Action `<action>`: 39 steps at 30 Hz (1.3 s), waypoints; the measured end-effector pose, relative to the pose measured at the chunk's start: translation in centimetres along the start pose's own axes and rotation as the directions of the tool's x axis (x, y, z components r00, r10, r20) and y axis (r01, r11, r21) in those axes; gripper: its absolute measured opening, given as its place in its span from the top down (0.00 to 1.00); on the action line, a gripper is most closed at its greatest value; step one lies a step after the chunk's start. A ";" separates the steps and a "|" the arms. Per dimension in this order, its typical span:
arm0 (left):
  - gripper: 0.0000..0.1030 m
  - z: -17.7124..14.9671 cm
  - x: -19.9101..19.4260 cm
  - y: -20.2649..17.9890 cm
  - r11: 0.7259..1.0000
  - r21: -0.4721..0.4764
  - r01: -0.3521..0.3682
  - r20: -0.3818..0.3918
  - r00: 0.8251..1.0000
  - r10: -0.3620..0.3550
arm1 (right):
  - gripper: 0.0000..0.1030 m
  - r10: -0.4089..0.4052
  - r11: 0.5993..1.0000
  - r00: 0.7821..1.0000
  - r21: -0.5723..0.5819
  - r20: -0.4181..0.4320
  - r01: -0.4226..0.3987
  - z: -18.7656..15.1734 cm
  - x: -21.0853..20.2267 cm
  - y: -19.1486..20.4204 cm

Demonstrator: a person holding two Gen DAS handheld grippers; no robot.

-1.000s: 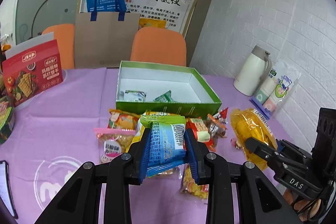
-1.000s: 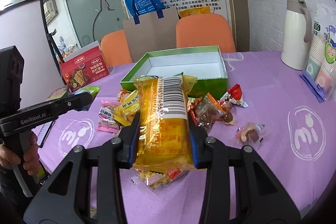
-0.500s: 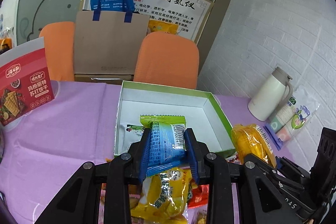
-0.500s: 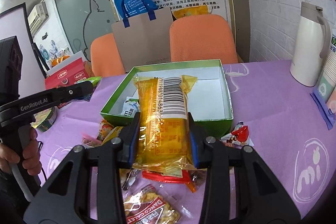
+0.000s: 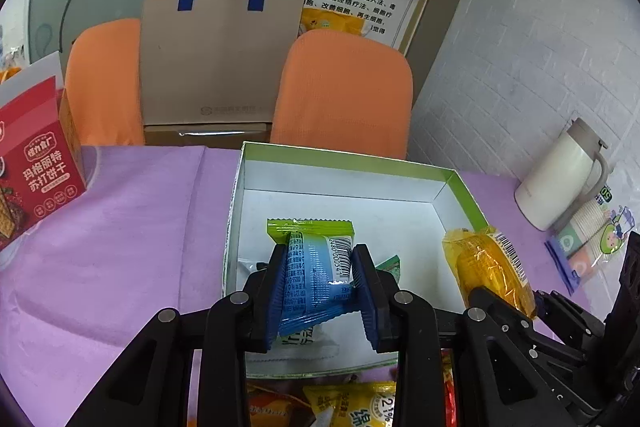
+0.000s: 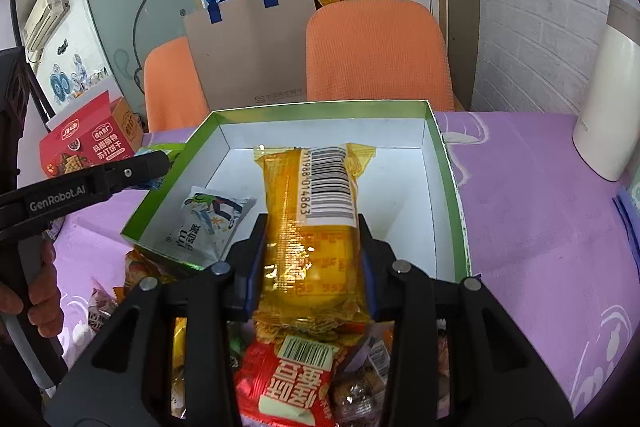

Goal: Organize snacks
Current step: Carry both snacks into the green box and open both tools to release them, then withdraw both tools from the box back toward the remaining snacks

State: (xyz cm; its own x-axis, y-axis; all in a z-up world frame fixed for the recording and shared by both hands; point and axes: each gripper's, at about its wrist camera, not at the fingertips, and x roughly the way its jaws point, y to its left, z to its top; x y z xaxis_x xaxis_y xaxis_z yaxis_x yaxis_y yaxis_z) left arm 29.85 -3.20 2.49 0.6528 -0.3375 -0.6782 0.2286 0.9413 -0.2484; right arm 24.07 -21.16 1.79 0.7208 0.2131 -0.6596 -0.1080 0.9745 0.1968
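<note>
My left gripper (image 5: 319, 279) is shut on a blue and green snack packet (image 5: 314, 267) and hangs over the near half of the green box (image 5: 344, 155), which is white inside. My right gripper (image 6: 310, 247) is shut on a long yellow snack packet (image 6: 316, 211), also held over the green box (image 6: 320, 107) near its front wall. A white packet (image 6: 208, 223) lies in the box's near left corner. In the left wrist view the yellow packet (image 5: 490, 271) shows at the right, above the box's right wall. Loose snacks (image 6: 296, 379) lie in front of the box.
A red cracker box (image 5: 30, 167) stands at the left on the purple tablecloth (image 5: 120, 227). A white thermos jug (image 5: 560, 179) and a pack of paper cups (image 5: 588, 247) stand at the right. Two orange chairs (image 6: 376, 55) and a brown paper bag (image 5: 216, 67) are behind the table.
Both grippers have moved forward from above the snack pile to over the green box, each still holding its packet. The box now fills the middle of both views.
</note>
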 end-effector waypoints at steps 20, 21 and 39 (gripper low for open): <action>0.03 -0.6 -1.0 -0.4 0.998 0.005 -0.065 0.044 0.997 0.064 | 0.05 -0.002 0.998 1.000 -0.065 0.018 0.003 0.0 -1.0 0.5; 0.03 -0.7 -1.7 -0.6 0.998 0.007 -0.058 0.050 0.997 0.058 | 0.04 -0.003 0.998 1.000 -0.061 0.029 0.005 0.0 -1.8 0.6; 0.02 -9.5 -15.1 -3.6 0.999 0.055 -0.002 0.134 0.991 -0.005 | 0.02 0.037 0.994 0.987 -0.107 0.153 -0.020 -6.3 -17.1 3.5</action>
State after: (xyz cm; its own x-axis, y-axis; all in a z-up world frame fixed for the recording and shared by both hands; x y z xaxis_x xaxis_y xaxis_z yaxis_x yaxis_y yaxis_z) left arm 12.29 -1.60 7.07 0.7424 -0.3383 -0.5783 0.2663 0.9410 -0.2087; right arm 7.03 -20.90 9.15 0.8128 0.2354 -0.5329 -0.1951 0.9719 0.1316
